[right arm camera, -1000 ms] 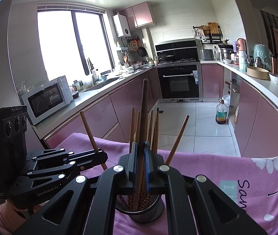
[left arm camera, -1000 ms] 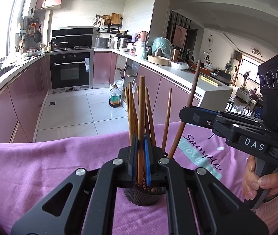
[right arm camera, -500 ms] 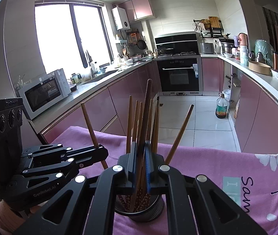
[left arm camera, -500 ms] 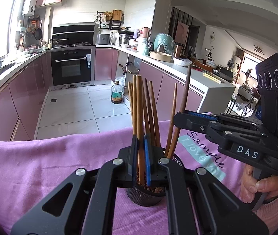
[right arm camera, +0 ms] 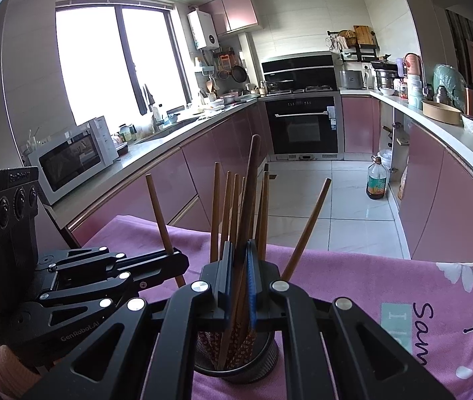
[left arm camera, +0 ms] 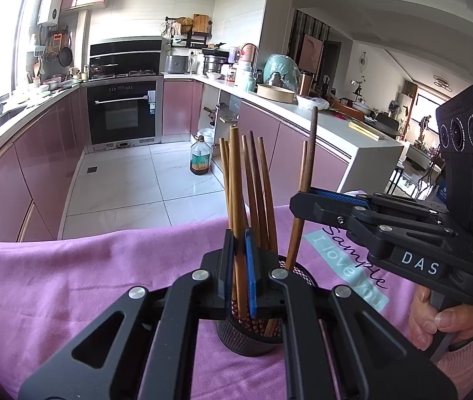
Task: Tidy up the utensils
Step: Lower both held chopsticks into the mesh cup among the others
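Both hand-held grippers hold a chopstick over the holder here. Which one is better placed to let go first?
Probably the right hand-held gripper: its dark chopstick already reaches deep into the mesh holder. The left hand-held gripper's light chopstick looks similarly inserted, so either could.

Bright daylight pours through the window (right arm camera: 119, 66), which is blown out to white. The floor (left arm camera: 156, 180) tiles shine with soft glare. Both views bend strongly at the edges, with dark corners; focus is sharp throughout.
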Demonstrator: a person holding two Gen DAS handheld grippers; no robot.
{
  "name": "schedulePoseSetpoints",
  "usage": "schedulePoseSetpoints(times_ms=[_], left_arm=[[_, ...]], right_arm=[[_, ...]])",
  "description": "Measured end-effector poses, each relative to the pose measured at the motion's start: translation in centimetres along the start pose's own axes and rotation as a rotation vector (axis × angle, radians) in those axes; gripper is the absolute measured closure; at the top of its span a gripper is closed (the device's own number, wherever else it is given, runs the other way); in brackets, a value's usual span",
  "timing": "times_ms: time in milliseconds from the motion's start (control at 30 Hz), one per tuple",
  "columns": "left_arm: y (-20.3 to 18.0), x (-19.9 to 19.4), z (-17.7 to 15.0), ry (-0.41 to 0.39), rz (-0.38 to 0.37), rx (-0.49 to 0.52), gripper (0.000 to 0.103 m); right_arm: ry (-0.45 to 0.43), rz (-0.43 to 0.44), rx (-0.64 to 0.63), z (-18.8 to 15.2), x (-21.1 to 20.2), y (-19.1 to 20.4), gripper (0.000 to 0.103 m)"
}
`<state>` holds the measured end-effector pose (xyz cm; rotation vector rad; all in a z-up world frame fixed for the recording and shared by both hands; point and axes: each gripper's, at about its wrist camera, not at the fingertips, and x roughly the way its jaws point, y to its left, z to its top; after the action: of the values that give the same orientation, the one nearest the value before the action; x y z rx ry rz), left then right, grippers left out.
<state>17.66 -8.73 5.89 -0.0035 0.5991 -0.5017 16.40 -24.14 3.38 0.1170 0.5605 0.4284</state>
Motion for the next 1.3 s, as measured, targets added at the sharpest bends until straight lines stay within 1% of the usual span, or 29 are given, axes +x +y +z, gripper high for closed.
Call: schedulePoseSetpoints(times_ms=[933,1300], left_arm=[[2.3,2.6,-0.4,0.028,0.015,-0.019,0.095],[1.9,3.0,-0.5,0.037,0.013,-0.017,0.094]], right_arm=[[0.013,0.008,0.02,0.5,1.9,0.0,0.097],[0.018,0.007,0.018,0.9,2.9,0.1,0.097]])
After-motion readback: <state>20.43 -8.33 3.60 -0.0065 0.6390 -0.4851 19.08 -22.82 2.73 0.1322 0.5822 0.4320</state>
